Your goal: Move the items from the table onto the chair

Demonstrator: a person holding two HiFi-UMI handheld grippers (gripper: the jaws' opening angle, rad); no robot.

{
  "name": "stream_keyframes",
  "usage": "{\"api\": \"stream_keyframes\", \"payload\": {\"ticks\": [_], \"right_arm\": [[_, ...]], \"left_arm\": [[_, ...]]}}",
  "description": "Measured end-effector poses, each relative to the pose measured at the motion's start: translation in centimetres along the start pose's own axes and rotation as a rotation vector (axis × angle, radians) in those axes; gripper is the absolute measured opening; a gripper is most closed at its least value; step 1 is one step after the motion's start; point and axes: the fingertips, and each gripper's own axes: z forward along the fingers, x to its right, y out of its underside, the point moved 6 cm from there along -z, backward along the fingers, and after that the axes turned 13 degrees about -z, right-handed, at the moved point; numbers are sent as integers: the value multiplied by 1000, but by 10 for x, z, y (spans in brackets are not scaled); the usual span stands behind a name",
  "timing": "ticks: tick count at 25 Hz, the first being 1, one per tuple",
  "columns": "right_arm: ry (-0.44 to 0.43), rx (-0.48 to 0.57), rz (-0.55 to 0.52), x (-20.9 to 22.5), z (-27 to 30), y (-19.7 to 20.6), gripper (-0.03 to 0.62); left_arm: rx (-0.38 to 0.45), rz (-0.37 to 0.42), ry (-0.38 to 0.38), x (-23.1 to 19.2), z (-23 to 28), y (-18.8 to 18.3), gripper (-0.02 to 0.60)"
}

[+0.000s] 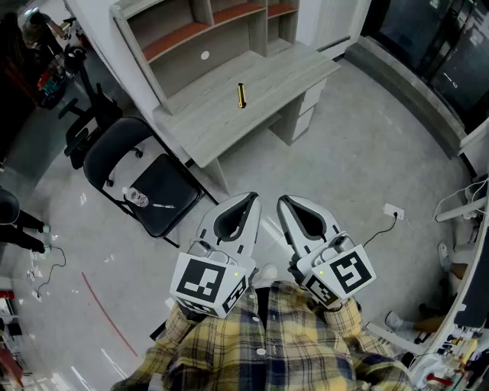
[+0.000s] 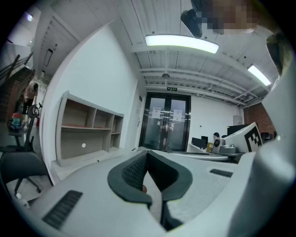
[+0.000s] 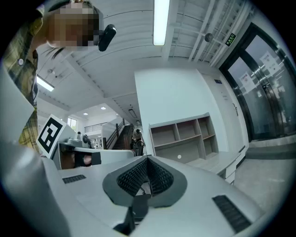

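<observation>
Grippers sit low and near, just in front of the person's plaid shirt (image 1: pixel 267 359), both pointing toward the far table (image 1: pixel 221 126). The left gripper (image 1: pixel 250 200) has its claw pressed together and empty. Its own view shows the ribbed pads meeting at the tip with only the room beyond them. The right gripper (image 1: pixel 284 201) is the same, pads closed on nothing.

The one item visible on the table is a small yellow-and-black cylinder (image 1: pixel 241 95), around the middle of the top and in front of the shelf unit (image 1: pixel 206 23). It is well apart from both grippers. Whether it lies flat or stands on end is too small to tell.

The black chair (image 1: pixel 103 156) stands to the left of the table and nearer than it. On its seat are a small clear object (image 1: pixel 136 197) and, just beside it, a thin pen-like thing (image 1: pixel 163 205). By that layout the task looks partly done, and the step in hand is probably the approach for the cylinder.

The next move calls for carrying one gripper far forward over the tabletop. The claw then has to spread and close across the cylinder's narrow width, squarely, since a round body may roll or slip. After that comes the carry left to a bare part of the seat.
</observation>
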Motion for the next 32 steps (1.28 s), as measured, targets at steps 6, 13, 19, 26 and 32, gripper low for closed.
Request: {"api": "stream_keyframes", "payload": {"ticks": [6, 13, 19, 26, 32], "right_arm": [[10, 6, 1, 11, -5, 0, 17], [16, 8, 25, 23, -21, 5, 17], [15, 3, 56, 30, -31, 15, 17], [15, -18, 82, 48, -13, 29, 17], [19, -41, 74, 79, 39, 34, 17]], "left_arm": [[-3, 2, 5, 4, 12, 0, 5], [-3, -6, -28, 10, 16, 7, 5], [-3, -10, -65, 9, 18, 14, 5], [-15, -25, -89, -14, 40, 12, 5], [-18, -47, -69, -53, 89, -4, 5]]}}
